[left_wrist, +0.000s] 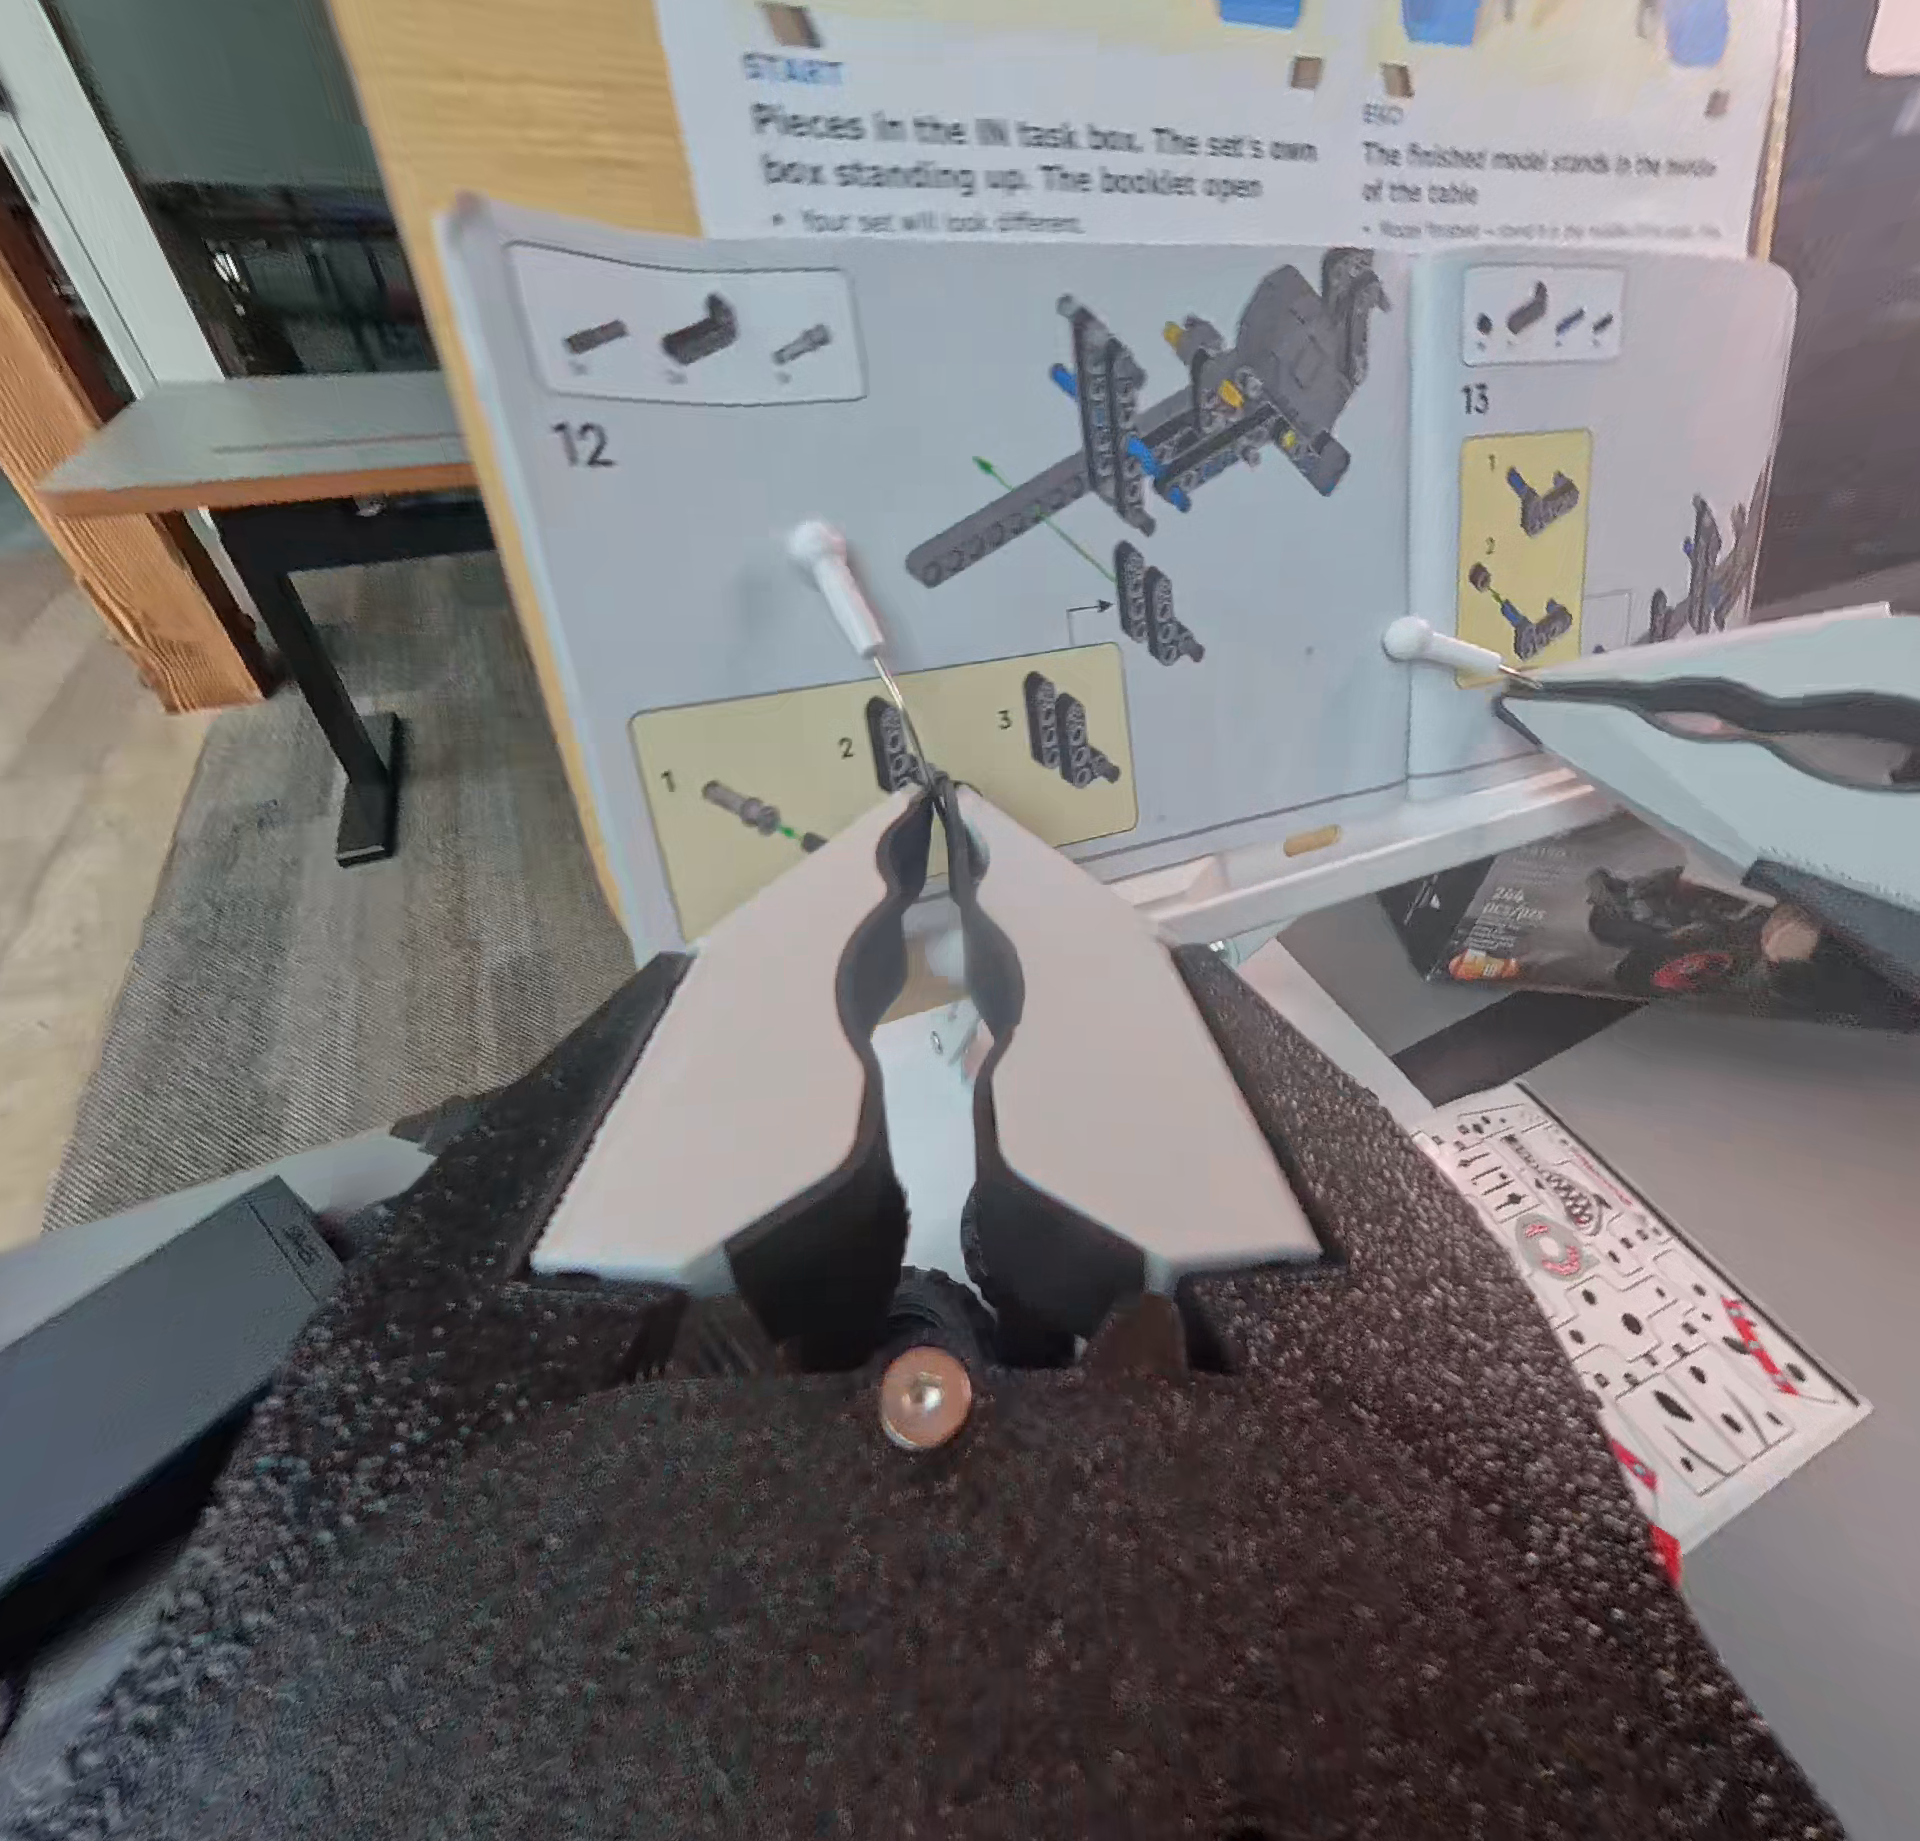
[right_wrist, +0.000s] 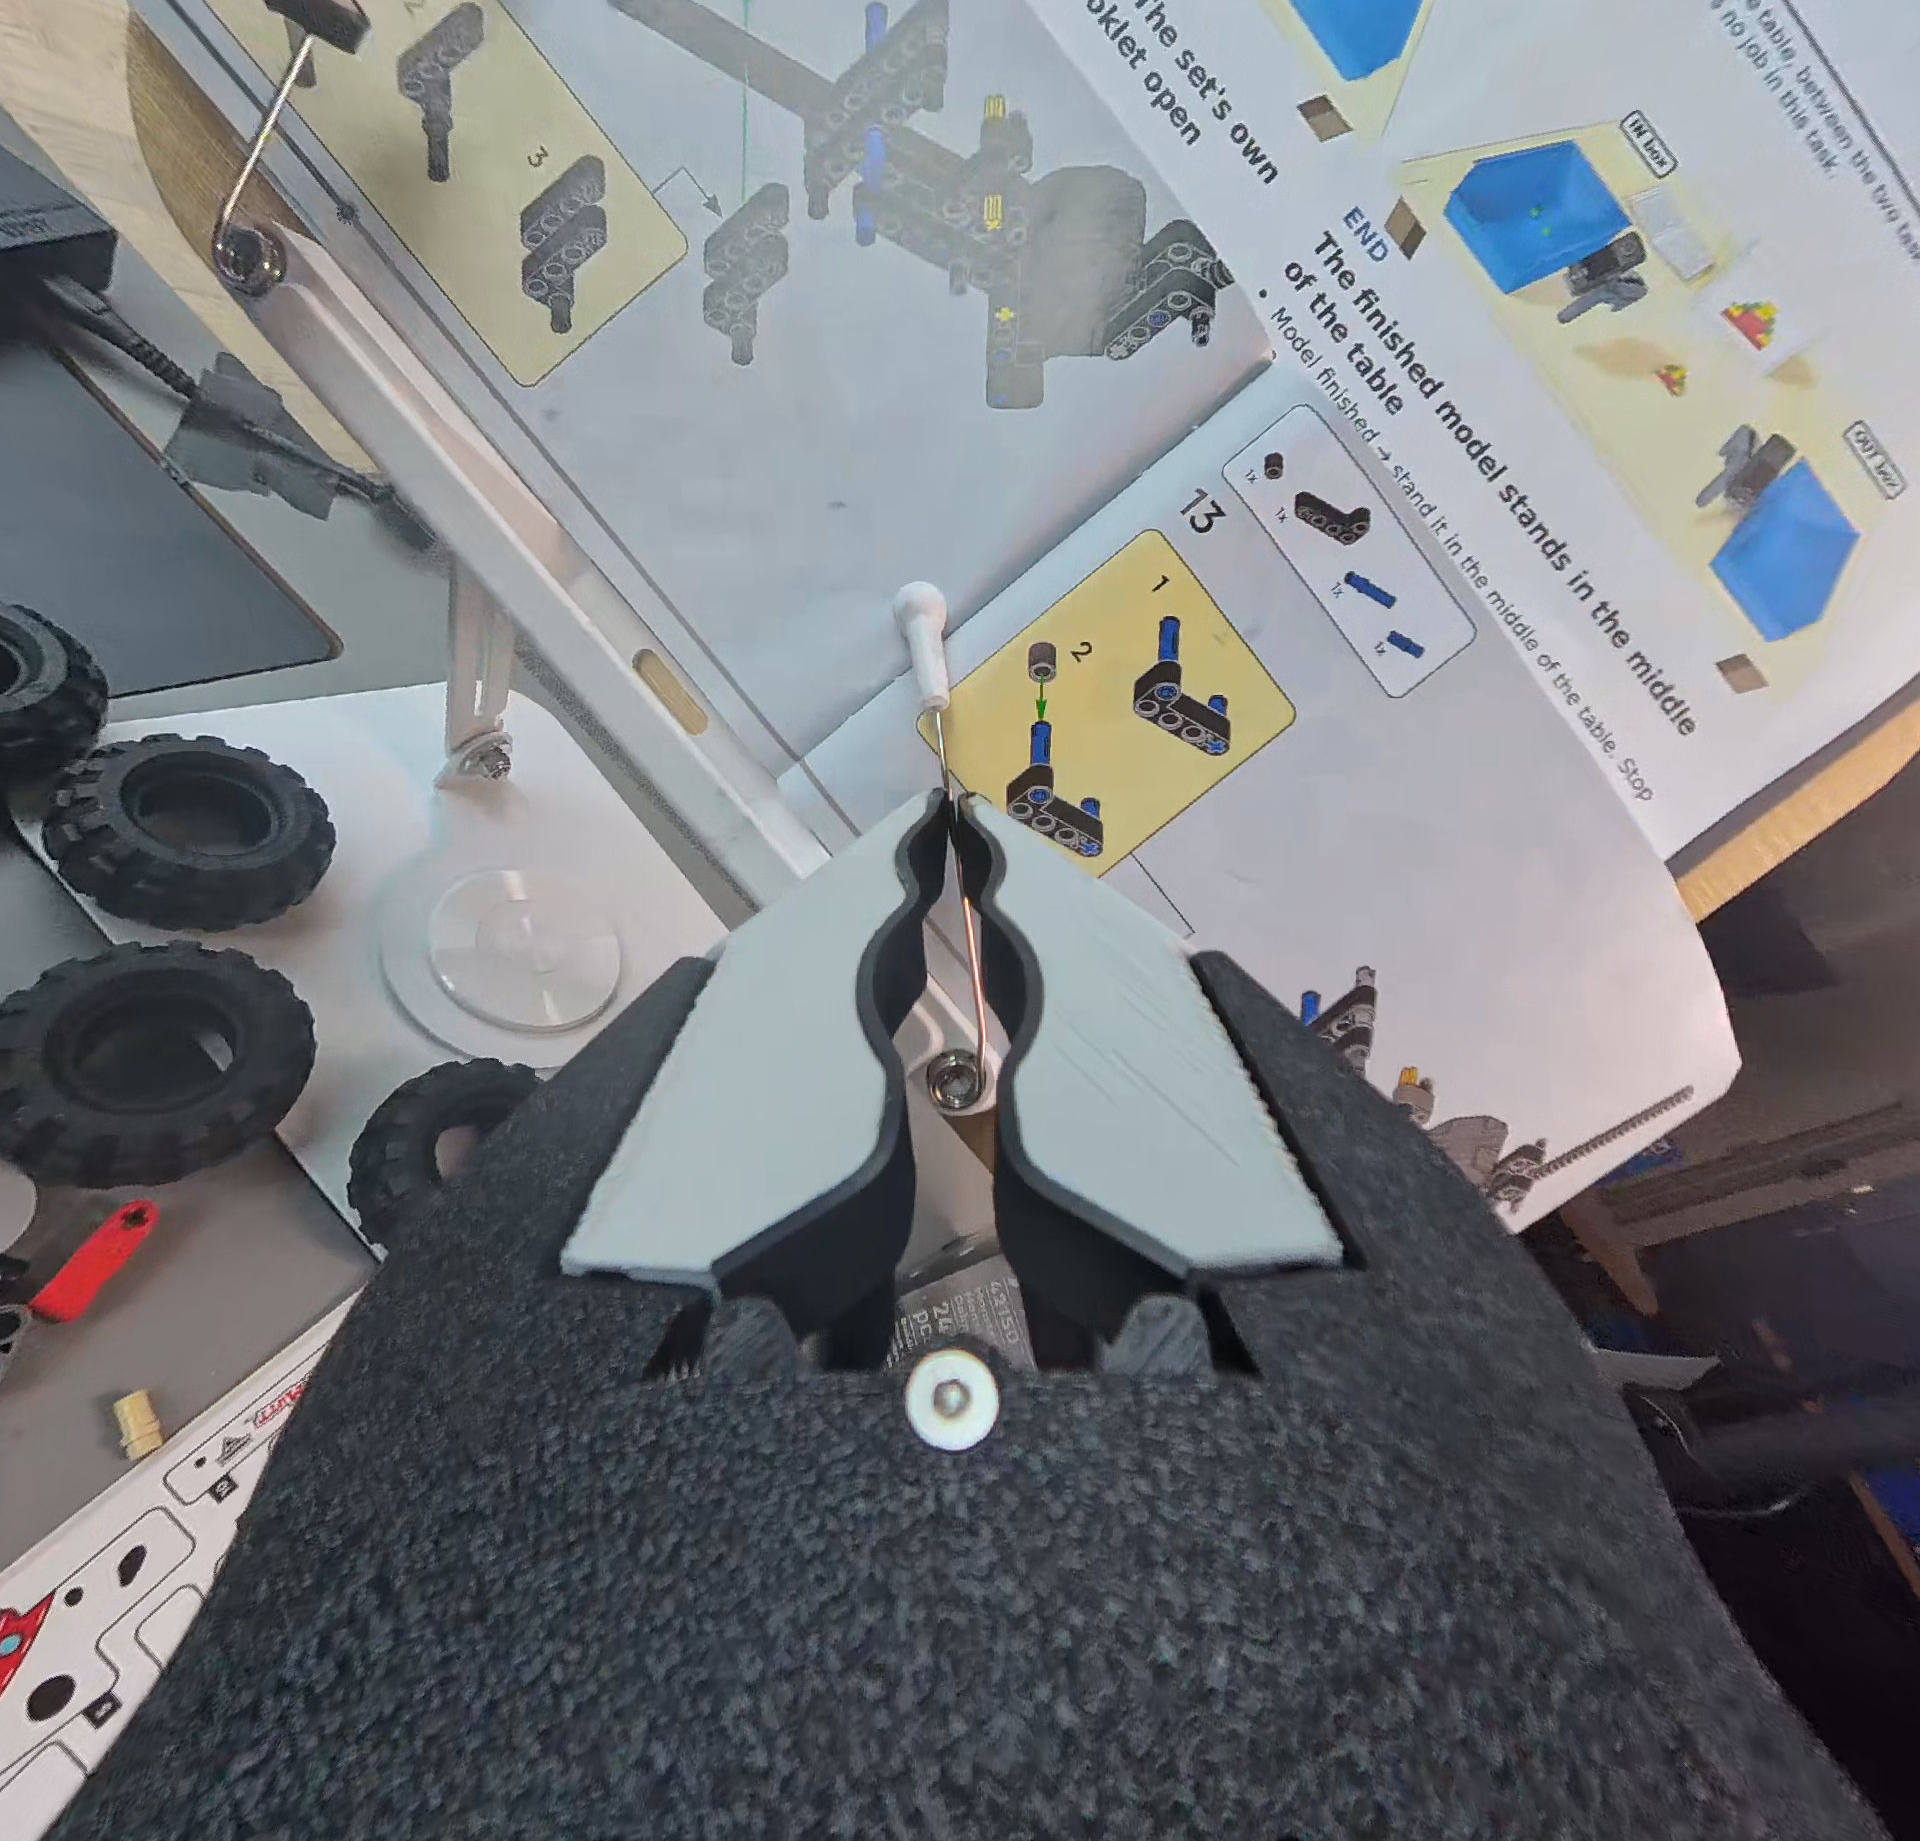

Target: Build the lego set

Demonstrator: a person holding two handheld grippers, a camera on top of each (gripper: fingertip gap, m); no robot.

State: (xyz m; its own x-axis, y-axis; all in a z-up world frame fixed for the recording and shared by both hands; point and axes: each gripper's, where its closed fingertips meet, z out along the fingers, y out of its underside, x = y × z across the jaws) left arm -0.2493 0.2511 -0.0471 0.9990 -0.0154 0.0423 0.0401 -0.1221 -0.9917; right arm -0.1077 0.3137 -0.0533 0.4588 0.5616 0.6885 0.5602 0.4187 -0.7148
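Booklet pages pinned by both wire arms of the stand

My left tool (left_wrist: 940, 799) is closed on the left wire arm (left_wrist: 836, 586); my right tool (right_wrist: 951, 804) is closed on the right wire arm (right_wrist: 923, 638); the booklet (left_wrist: 1039, 565) stands open on its holder; I should move both wires gently so pages stay flat.

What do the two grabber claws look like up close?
Both look alike. The left gripper has two pale grey, wedge-shaped fingers that narrow to a point, each lined inside with wavy black rubber. They sit in a rough, speckled black body with one round silver screw in the middle. The right gripper is the same: grey fingers, black wavy lining, and a pale screw.
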